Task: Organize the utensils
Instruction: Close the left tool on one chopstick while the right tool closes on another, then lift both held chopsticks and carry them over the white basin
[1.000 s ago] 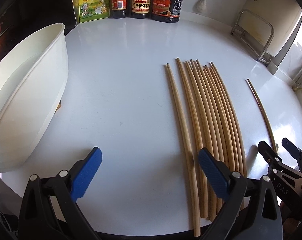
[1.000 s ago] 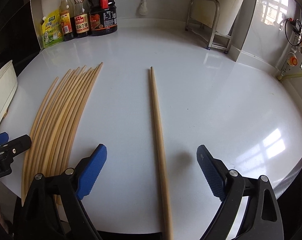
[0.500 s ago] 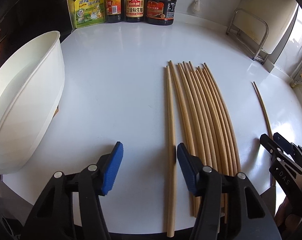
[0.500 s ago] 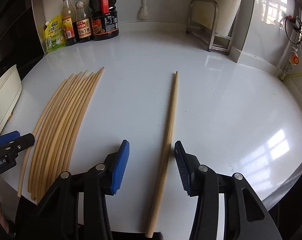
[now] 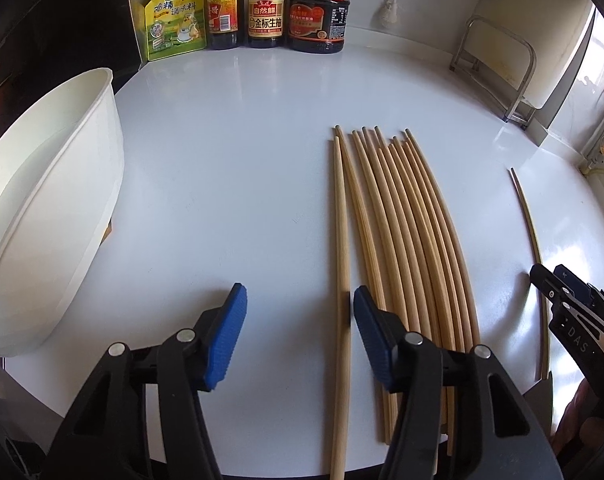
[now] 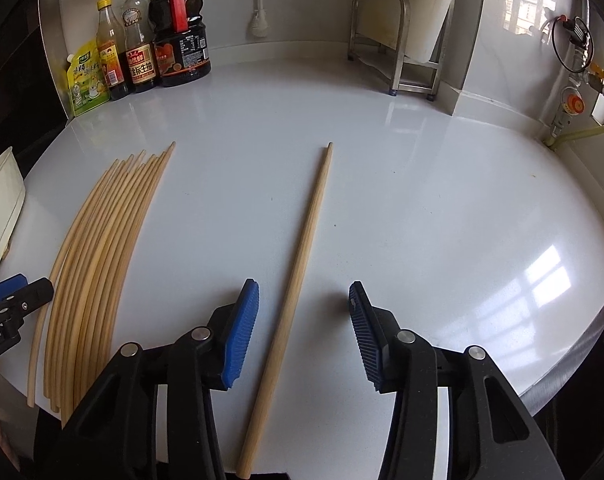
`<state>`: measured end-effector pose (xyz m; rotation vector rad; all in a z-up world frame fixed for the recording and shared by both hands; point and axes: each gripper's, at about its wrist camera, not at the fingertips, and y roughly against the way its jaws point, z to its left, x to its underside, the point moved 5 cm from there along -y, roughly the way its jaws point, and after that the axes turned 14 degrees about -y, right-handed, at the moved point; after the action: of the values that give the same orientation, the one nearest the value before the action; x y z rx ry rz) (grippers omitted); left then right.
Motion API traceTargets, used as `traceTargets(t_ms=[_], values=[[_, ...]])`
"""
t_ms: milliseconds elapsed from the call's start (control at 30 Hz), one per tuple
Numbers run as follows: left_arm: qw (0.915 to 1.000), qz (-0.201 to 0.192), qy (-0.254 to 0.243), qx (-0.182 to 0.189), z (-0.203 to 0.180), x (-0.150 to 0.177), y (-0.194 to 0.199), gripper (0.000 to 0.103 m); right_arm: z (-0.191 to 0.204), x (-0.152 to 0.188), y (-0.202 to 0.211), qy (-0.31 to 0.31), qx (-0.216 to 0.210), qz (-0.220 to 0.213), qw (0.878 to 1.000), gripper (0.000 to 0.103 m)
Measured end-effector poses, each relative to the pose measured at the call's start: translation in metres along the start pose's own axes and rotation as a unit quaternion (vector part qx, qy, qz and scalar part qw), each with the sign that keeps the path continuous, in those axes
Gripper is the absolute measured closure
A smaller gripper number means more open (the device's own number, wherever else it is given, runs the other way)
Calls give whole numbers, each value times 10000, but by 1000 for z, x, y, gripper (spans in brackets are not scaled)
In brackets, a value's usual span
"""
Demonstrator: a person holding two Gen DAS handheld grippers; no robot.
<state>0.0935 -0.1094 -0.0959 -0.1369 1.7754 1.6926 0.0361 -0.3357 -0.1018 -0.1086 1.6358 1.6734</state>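
White desk seen carrying white tub at left. Chopstick bundle laid mid-desk. Left gripper jaws wide, leftmost chopstick straddled. Right gripper jaws wide around lone chopstick.

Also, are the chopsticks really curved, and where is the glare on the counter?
Left wrist view: the chopstick bundle bows outward, as the counter edge does too, so likely fisheye distortion. Right wrist view: the single chopstick near the centre looks straight; window glare lies on the counter at the right. Both views are sharp.
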Motion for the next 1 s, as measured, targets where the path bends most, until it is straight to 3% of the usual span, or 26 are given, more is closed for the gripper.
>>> traceTargets(t_ms=[33, 67, 100, 133, 200, 633, 1000], values=[[10000, -1, -3, 23, 0, -2, -1, 58, 3, -2, -1, 40, -22, -3, 10000, 64], [10000, 2, -2, 59, 0, -3, -1, 62, 6, -3, -2, 87, -56, -3, 9999, 73], [9999, 8, 12, 111, 0, -5, -1, 73, 9, -4, -2, 131, -57, -7, 9999, 85], [9998, 19, 40, 168, 1, -6, -1, 85, 11, -4, -3, 182, -22, -16, 9998, 90], [9995, 50, 106, 287, 2, -6, -3, 95, 15, -5, -3, 263, -13, -16, 9997, 96], [9976, 5, 226, 654, 9, -2, 13, 96, 24, -5, 12, -220, -762, 120, 9968, 97], [9945, -733, 325, 681, 50, -20, 81, 96, 109, -27, 73, -34, -1805, -132, 9835, 97]])
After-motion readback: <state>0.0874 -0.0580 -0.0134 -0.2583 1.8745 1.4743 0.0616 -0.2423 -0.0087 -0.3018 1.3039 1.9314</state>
